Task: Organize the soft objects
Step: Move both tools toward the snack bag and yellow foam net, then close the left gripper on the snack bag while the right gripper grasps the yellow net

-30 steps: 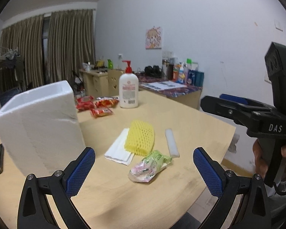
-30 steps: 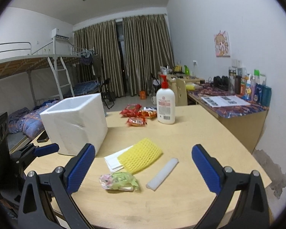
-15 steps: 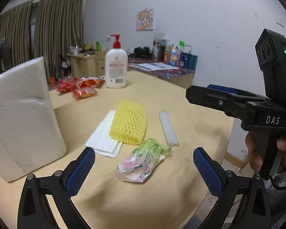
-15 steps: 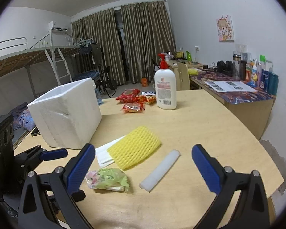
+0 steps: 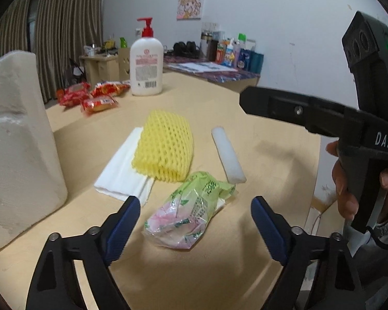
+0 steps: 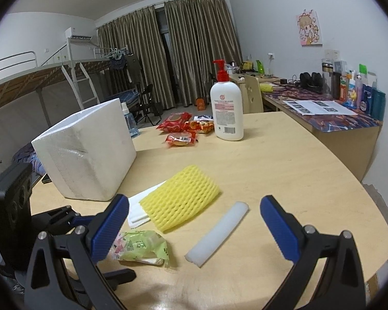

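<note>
On the round wooden table lie a green plastic packet, a yellow foam net on a folded white foam sheet, and a white foam stick. My left gripper hangs low over the packet, which lies between its blue pads. The jaws are closing, and the pads stand clear of the packet. My right gripper is open and holds nothing, above the foam stick and the net. A white styrofoam box stands at the left.
A lotion pump bottle and red snack packets sit at the table's far side. Beyond it, a desk carries bottles and papers. The table edge curves close on the right. A hand holds the right gripper's handle.
My left gripper has dropped and moved in toward the green packet, and its jaws have narrowed. My right gripper has come a little lower and closer to the foam pieces.
</note>
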The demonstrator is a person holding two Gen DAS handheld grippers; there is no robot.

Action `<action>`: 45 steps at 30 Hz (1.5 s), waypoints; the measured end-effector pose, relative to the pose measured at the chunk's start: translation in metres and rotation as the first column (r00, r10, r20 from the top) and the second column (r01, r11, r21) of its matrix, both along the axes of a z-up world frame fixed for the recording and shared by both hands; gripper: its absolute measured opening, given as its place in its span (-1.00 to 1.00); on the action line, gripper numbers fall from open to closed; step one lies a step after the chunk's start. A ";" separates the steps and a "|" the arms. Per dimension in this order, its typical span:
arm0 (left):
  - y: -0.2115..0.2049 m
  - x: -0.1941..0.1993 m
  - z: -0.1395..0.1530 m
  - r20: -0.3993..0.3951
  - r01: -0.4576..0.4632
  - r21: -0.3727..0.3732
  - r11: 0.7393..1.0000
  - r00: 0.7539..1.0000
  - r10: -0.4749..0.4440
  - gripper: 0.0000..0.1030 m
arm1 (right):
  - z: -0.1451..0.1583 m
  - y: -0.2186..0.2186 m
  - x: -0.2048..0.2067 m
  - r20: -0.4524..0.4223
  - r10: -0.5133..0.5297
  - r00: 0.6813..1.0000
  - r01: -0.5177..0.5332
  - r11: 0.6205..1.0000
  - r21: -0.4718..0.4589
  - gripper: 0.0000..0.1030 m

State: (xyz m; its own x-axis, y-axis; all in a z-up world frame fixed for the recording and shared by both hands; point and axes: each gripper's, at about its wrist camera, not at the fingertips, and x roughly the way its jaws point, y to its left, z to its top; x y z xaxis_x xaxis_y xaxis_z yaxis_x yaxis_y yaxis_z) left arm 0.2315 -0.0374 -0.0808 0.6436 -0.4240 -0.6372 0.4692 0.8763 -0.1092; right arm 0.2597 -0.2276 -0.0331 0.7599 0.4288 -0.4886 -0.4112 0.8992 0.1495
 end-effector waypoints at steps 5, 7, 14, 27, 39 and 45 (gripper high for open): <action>-0.001 0.007 -0.009 -0.046 0.002 0.015 1.000 0.999 -0.001 0.38 | -0.003 0.001 0.005 -0.012 0.006 1.000 -0.006 1.000 0.002 0.99; 0.000 0.010 -0.012 -0.065 0.004 0.008 1.000 0.998 -0.004 0.26 | -0.004 0.001 0.007 -0.017 0.006 1.000 -0.006 1.000 0.007 0.99; -0.003 0.016 -0.020 -0.114 0.004 0.032 0.999 0.994 0.000 -0.09 | -0.009 0.004 0.008 -0.030 0.018 0.999 -0.018 1.000 0.001 0.99; -0.003 0.011 -0.017 -0.076 0.003 0.034 0.999 0.997 0.000 -0.36 | -0.012 0.015 0.017 -0.050 0.051 0.997 -0.052 0.999 -0.016 0.99; 0.031 -0.010 -0.012 -0.009 -0.055 0.032 0.998 0.998 0.056 -0.36 | -0.019 0.042 0.031 -0.098 0.074 0.992 -0.079 0.996 -0.042 0.99; 0.056 -0.019 -0.010 0.023 -0.097 0.044 0.994 0.995 0.096 -0.36 | -0.023 0.055 0.038 -0.118 0.081 0.990 -0.088 0.994 -0.061 0.99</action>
State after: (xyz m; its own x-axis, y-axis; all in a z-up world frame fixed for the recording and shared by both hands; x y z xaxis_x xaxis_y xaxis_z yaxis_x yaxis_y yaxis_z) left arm 0.2127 0.0188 -0.0908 0.6936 -0.3303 -0.6402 0.3840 0.9214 -0.0594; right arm 0.2974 -0.1722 -0.0563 0.6594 0.4528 -0.6002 -0.4695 0.8715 0.1416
